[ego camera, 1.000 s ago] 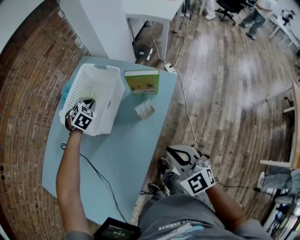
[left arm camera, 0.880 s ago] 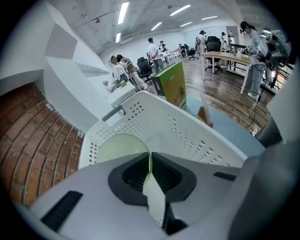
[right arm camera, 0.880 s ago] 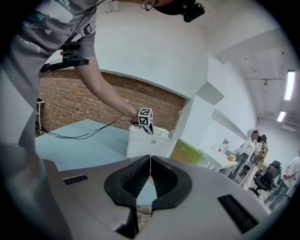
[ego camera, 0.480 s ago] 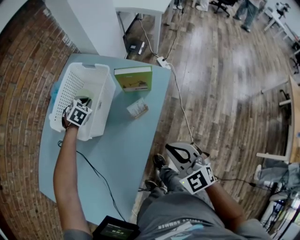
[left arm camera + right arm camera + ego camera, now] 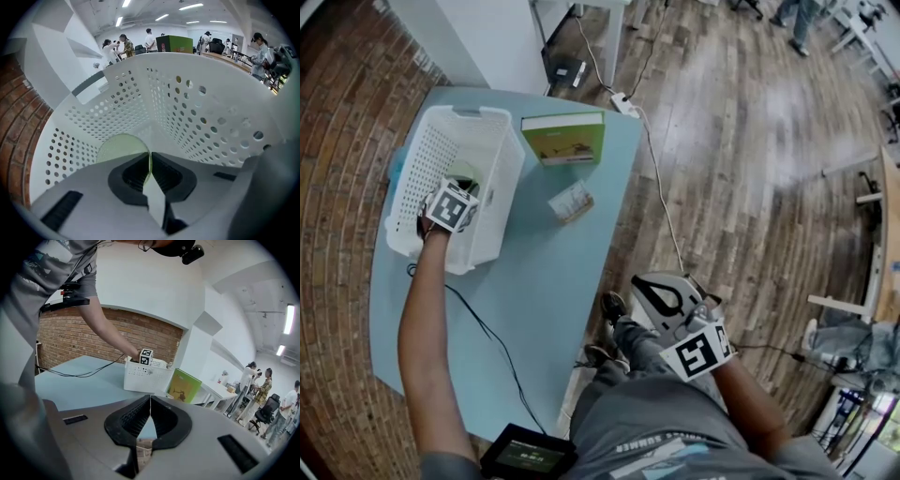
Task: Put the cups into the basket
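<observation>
Deep inside the basket (image 5: 478,111), the left gripper (image 5: 150,159) pinched the rim of the green cup (image 5: 119,147), which lay just ahead. The right gripper (image 5: 150,401) hung shut and empty, well apart from the basket.

1. Head view: bright & even overall. Strong fisheye, so the brick wall (image 5: 337,141) & wood floor (image 5: 750,187) bow round the edges for me.
2. Pale glare patches sit on that floor, upper right. Shadows are faint & soft.
3. Left gripper view: ceiling strip lights (image 5: 161,17) shine from above. The white basket (image 5: 211,108) is evenly lit w/ no hard shadows, and there's a black round vignette at the corners.
4. Right gripper view: dimmer. A strip light (image 5: 286,319) glows far right, the person's shirt (image 5: 51,268) up close is dark & blurry, and the bg is fairly sharp.
5. All 3 pics look desaturated & softer near the rims.
</observation>
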`<state>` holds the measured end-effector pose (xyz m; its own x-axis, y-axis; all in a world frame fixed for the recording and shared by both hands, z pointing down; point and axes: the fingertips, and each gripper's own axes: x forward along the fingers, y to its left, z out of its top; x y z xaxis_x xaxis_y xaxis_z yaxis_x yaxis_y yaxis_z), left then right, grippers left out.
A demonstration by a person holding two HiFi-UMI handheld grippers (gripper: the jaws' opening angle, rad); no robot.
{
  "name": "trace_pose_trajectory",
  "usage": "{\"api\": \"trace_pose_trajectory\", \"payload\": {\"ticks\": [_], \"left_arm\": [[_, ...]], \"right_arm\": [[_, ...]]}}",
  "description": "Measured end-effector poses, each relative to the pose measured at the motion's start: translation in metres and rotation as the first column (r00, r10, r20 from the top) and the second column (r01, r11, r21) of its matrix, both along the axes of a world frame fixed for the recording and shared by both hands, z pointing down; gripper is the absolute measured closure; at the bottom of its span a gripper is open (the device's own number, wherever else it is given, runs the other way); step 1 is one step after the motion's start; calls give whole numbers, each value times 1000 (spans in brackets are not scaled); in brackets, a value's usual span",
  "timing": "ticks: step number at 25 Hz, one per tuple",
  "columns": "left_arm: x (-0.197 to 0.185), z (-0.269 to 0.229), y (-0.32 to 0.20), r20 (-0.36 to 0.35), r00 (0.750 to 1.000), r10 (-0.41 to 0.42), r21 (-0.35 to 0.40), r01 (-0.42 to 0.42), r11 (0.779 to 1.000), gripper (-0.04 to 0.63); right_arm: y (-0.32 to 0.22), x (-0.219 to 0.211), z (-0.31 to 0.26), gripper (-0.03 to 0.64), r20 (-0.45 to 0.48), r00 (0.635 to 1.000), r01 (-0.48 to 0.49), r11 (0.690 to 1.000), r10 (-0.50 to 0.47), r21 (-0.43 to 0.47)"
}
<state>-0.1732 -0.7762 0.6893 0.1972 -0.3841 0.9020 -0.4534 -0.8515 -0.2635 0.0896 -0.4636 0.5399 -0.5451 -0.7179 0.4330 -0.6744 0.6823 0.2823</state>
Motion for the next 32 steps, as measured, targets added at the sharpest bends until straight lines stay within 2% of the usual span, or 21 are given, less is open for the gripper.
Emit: {"api": "trace_pose_trajectory", "payload": {"ticks": [6,13,20,23,26,32], "left_arm": [[4,17,6,-14,1000,-4,-72,3,997,575],[10,32,14,-101,992,-71,-193,51,980,575],[9,34,15,-126,987,-100,-242,67,968,575],[7,31,18,-132,987,-96,-243,61,968,565],[5,22,18,-140,986,-94,-225,61,972,489],[1,-17,16,-152,985,-77,-121,59,991,454]], "right_arm": [[-1,4,4,603,-4,1000,-7,1000,7,-12],[-2,10,7,603,-2,1000,-12,1000,12,-16],[-3,14,9,603,7,1000,-14,1000,14,-19],[-3,14,7,603,9,1000,-8,1000,9,-15],[-1,13,5,603,14,1000,-3,1000,3,-5],[7,4,-3,603,21,1000,17,1000,-17,11]]}}
